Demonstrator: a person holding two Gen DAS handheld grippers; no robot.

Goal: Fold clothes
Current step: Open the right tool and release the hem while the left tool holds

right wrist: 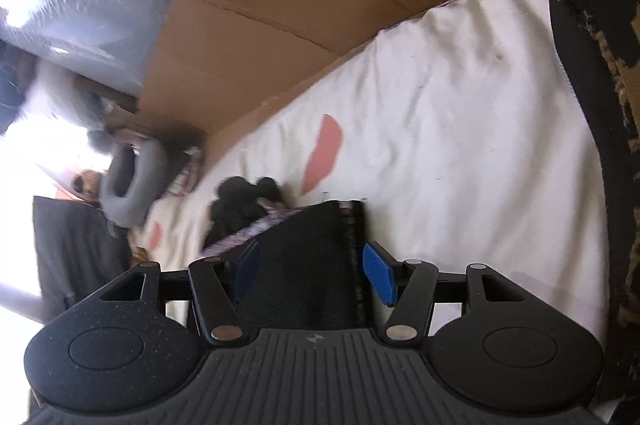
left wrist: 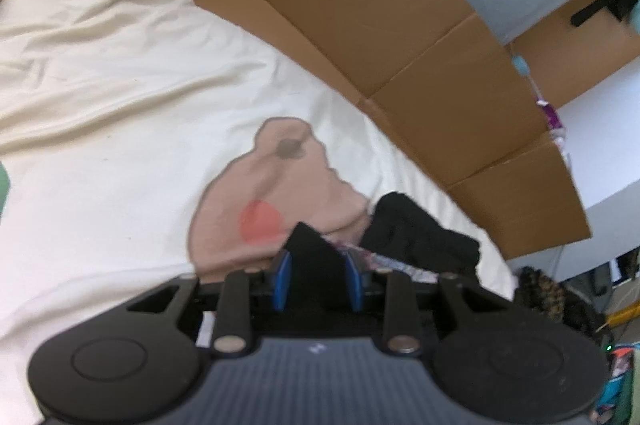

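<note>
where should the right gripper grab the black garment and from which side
Grip the straight hemmed edge of the black garment, the side with the patterned trim, coming in low along the white bedsheet. That edge lies flat and already sits between the right gripper's blue pads, which stand apart from it. The left gripper is clamped on another corner, so this probably gives a clean fold line.

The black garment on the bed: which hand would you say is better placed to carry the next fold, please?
Left, probably. The left gripper has its blue fingers pressed on the black garment. The right gripper has cloth between its fingers, but one stands visibly clear, so it would need to close first.
</note>
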